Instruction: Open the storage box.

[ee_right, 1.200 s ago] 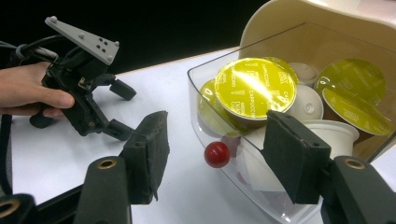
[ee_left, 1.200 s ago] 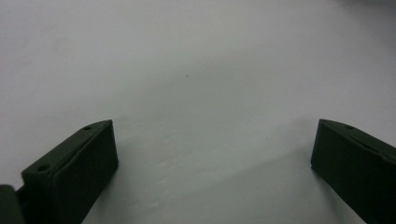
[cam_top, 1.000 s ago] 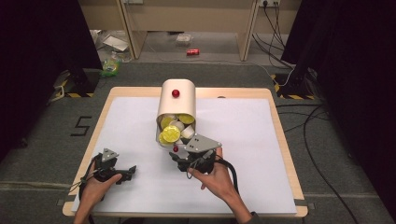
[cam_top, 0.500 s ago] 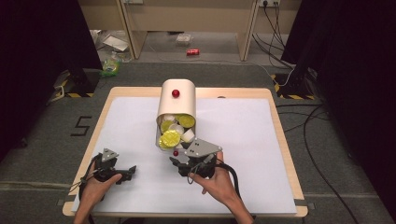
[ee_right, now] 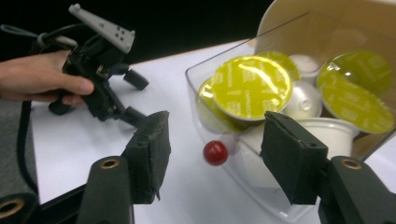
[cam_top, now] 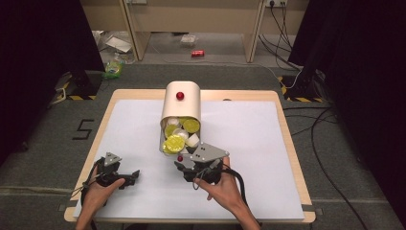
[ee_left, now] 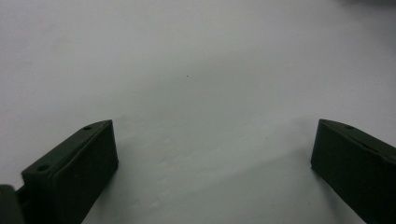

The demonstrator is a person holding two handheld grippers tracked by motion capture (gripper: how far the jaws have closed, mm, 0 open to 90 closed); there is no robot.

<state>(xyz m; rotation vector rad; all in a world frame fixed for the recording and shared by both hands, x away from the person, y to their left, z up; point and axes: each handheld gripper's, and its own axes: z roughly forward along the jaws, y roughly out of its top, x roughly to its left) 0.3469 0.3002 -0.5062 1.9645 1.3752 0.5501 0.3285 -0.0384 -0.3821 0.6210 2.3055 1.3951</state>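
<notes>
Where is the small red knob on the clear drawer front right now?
In the right gripper view the red knob sits on the clear drawer front, low centre, just beyond the right gripper, below the yellow-lidded capsules.

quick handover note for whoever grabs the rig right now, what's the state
Left hand-held gripper: open, nothing between its jaws, low over the white table, off to the left.
Right hand-held gripper: jaws apart, holding nothing, aimed at the red knob on the clear drawer.
The drawer stands pulled out of the beige box, with yellow-lidded and white capsules inside.
Left: probably grip the knob or pick a capsule; neither is touched.
</notes>
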